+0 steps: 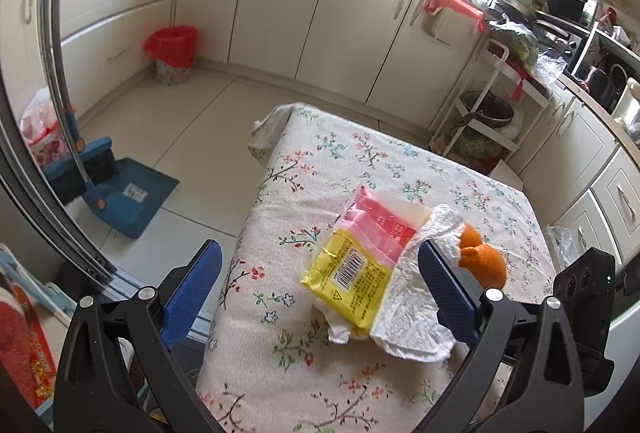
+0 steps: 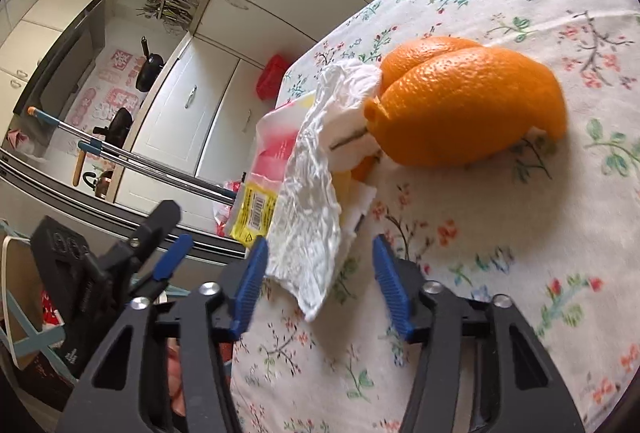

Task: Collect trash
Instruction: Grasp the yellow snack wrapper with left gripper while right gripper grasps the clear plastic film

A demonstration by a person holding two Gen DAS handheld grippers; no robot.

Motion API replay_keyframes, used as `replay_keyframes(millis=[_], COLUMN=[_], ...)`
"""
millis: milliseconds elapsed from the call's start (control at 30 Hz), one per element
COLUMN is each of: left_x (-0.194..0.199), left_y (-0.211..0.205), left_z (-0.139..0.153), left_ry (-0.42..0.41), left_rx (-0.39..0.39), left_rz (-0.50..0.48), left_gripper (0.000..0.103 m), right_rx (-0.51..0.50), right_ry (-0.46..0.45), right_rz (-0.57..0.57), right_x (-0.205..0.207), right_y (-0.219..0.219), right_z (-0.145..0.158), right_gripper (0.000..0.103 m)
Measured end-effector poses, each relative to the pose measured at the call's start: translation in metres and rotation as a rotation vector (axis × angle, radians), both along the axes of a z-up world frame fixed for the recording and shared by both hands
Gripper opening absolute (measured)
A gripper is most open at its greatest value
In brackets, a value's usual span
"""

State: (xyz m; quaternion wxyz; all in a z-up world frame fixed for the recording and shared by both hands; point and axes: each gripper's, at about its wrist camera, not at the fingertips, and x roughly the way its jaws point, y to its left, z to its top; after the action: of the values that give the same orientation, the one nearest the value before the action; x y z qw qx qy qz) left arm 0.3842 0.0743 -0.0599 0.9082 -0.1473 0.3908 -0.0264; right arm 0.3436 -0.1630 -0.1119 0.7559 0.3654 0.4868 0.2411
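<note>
Nearest thing: crumpled white tissue (image 2: 316, 201), its loose corner lying between the blue pads of my right claw (image 2: 318, 287), pads apart and not pinching it.
Left claw: my left claw (image 1: 320, 273) hangs above the near edge of the table (image 1: 360, 153), jaws wide apart, holding nothing.
Trash pile: tissue, yellow-and-pink wrapper (image 1: 360, 253) and orange peel (image 2: 472, 101) sit bunched together on the flowered cloth, near the table's right side as my left camera sees it.
Overlap: the tissue drapes over the wrapper's right edge and touches the peel; a white scrap (image 1: 340, 331) pokes out below the wrapper.
Tissue handling: I judge it very light, soft and quick to tear or slip; best pinched at the thick wrinkled middle, not the thin corner.
Wrapper handling: thin glossy plastic, probably slick and crackly; I would grip a folded edge rather than the flat face.
Peel handling: curved, stiffish, light; I would close on a rim edge, since the domed back could squirt out.
Bin: red-lined bin (image 1: 173, 53) stands on the floor by the cabinets, well apart from the table.
Risk: lifting the tissue may drag the wrapper along.
</note>
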Motion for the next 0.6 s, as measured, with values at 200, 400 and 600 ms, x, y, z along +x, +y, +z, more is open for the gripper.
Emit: replay_keyframes(millis=[200, 400, 600], left_x=[0.021, 0.033, 0.039], left_y=[0.006, 0.006, -0.020], left_z=[-0.024, -0.034, -0.042], left_ry=[0.038, 0.041, 0.085], left_rx=[-0.052, -0.093, -0.071], left_rz=[0.004, 0.003, -0.081], left_gripper=[0.094, 0.094, 0.094], right_rx=[0.000, -0.032, -0.043], right_ry=[-0.005, -0.034, -0.022], right_rz=[0.045, 0.079, 0.104], right_x=[-0.006, -0.018, -0.023], right_y=[0.001, -0.013, -0.025], right_z=[0.005, 0.013, 0.011], right_gripper=[0.014, 0.009, 0.008])
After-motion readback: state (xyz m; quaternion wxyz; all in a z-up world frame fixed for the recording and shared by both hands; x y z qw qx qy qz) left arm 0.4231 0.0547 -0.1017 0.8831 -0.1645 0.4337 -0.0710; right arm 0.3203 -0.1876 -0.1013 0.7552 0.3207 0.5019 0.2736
